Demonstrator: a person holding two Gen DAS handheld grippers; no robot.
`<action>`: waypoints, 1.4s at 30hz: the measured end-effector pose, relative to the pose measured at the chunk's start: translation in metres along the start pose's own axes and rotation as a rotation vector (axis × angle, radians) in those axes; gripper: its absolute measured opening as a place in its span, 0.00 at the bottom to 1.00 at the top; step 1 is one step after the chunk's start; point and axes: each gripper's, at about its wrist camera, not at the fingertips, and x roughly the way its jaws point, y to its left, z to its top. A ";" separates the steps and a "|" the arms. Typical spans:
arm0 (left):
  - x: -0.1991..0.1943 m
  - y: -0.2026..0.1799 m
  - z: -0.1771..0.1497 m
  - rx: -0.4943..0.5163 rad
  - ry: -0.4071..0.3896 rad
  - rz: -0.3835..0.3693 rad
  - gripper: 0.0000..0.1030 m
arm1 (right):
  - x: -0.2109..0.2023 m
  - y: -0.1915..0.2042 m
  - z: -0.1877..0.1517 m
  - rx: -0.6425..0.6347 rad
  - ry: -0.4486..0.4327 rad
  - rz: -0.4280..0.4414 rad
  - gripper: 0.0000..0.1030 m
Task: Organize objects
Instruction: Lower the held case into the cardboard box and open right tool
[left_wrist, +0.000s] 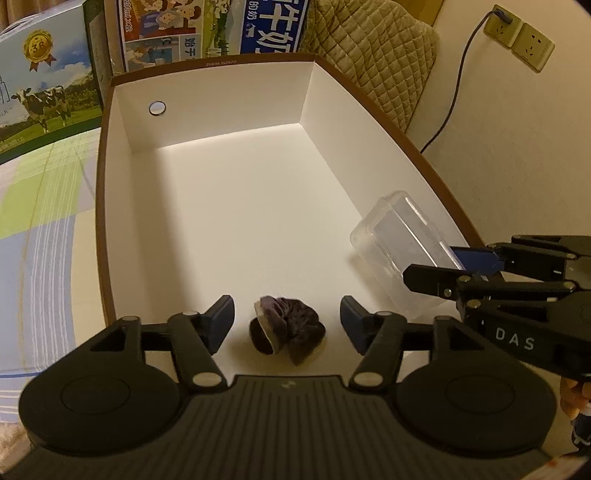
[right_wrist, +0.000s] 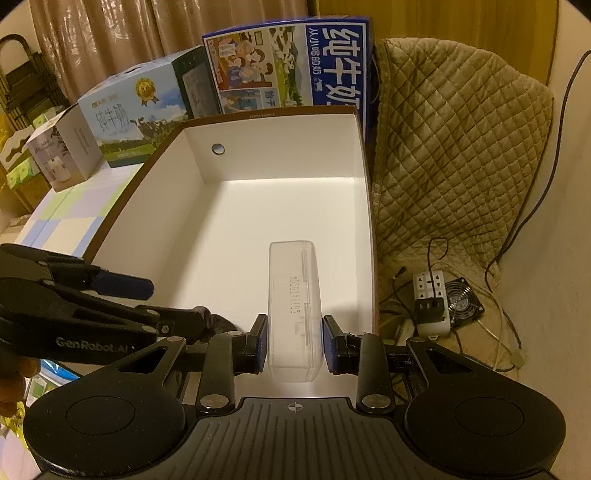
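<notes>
The right claw (right_wrist: 294, 343) grips the clear case (right_wrist: 293, 314) at its near end, low over the box (right_wrist: 236, 114) floor; it looks light, stiff and slippery. The left claw (left_wrist: 287, 325) gapes around a soft dark cloth (left_wrist: 288, 332) on the floor.

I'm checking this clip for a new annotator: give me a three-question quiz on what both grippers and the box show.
1. True or false: the dark purple crumpled scrunchie lies on the floor of the white brown-rimmed cardboard box.
2. Multiple choice: the clear rectangular plastic case sits between the fingers of which gripper? A) left gripper B) right gripper C) neither
3. Fill in: the left gripper's jaws, either side of the scrunchie without touching it, are ____.

Key: 1 true; 2 B; 3 open.
</notes>
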 end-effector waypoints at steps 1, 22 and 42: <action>-0.001 0.000 0.001 -0.001 0.000 -0.001 0.57 | 0.001 0.000 0.000 -0.003 -0.004 0.001 0.27; -0.052 0.006 -0.009 -0.023 -0.065 -0.015 0.62 | -0.028 0.008 -0.005 0.048 -0.033 0.036 0.42; -0.140 0.043 -0.074 -0.125 -0.128 0.036 0.68 | -0.077 0.051 -0.035 0.059 -0.077 0.092 0.43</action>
